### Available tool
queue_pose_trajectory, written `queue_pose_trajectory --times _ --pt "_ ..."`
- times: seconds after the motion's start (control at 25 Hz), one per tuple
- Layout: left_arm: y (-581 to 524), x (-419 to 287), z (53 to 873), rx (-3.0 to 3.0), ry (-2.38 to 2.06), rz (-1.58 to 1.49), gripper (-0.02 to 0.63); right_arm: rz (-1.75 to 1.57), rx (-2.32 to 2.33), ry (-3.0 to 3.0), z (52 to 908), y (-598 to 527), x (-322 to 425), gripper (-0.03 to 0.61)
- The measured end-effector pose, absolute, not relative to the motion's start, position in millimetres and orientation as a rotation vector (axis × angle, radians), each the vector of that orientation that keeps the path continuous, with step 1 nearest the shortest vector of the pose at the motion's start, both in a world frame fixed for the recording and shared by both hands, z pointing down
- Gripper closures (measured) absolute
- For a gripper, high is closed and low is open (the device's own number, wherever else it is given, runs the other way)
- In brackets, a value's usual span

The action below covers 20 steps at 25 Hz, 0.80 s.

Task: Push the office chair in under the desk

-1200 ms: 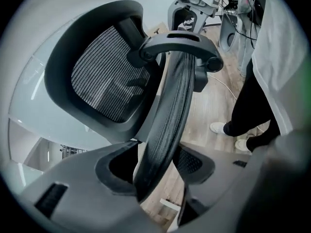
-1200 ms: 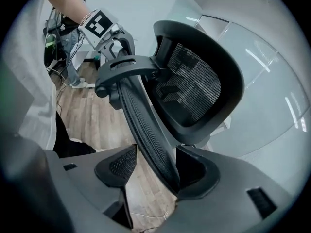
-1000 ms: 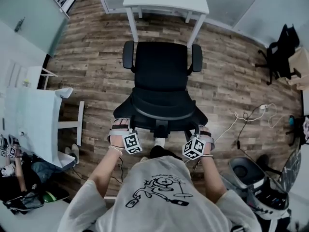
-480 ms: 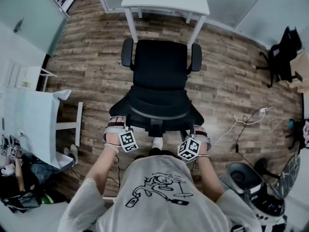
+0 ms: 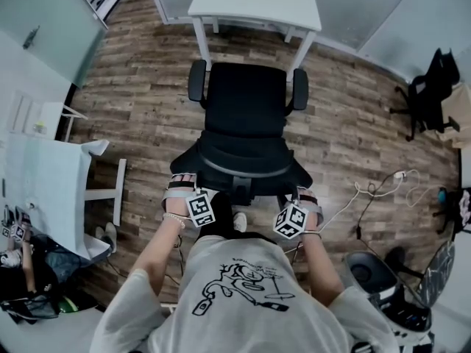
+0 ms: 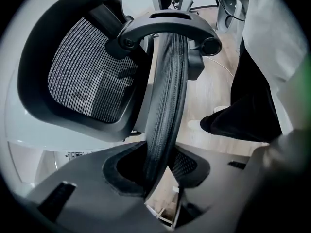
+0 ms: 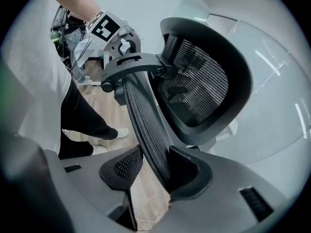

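Observation:
The black office chair (image 5: 244, 116) faces the white desk (image 5: 254, 6), its seat front just short of the desk's legs. My left gripper (image 5: 182, 187) holds the left edge of the mesh backrest (image 5: 243, 166), and my right gripper (image 5: 307, 197) holds the right edge. In the left gripper view the backrest rim (image 6: 167, 91) runs down between the pads, the left gripper (image 6: 163, 166) closing on it. In the right gripper view the rim (image 7: 143, 115) sits between the pads of the right gripper (image 7: 153, 171). The headrest (image 7: 204, 81) stands beyond.
A second white table (image 5: 44, 182) stands at the left. Another black chair (image 5: 427, 87) is at the far right. Cables (image 5: 375, 186) trail over the wood floor, and a round grey bin (image 5: 372, 267) sits at the lower right. Glass walls stand behind the desk.
The chair has rolled a little closer to the desk, with both grippers following on the backrest. The person's dark leg has stepped forward behind the chair.

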<state>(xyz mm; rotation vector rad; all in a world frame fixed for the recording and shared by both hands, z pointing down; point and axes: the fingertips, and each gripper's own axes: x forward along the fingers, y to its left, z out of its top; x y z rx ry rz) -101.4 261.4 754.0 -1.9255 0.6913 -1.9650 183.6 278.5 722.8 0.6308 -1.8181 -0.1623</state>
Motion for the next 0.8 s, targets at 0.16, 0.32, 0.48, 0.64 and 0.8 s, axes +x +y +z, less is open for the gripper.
queue_pose_trajectory --times 0.16,0.32,0.48,0.64,0.8 --pt "250 -103 754 -1.926 0.690 -1.968 0.479 -0.162 0.635 -1.813 724 268 181 0.391" --pt "237 -103 755 -1.917 0.689 -1.956 0.479 -0.161 0.643 -1.805 725 255 182 0.391" --pt "222 -104 755 -1.920 0.678 -1.951 0.479 -0.151 0.640 -1.800 726 241 181 0.391" --pt "208 -103 756 -1.923 0.664 -1.948 0.479 -0.148 0.641 -1.795 728 226 182 0.393" --pt "198 -101 756 -1.930 0.626 -1.927 0.479 -0.141 0.635 -1.788 727 216 182 0.394"
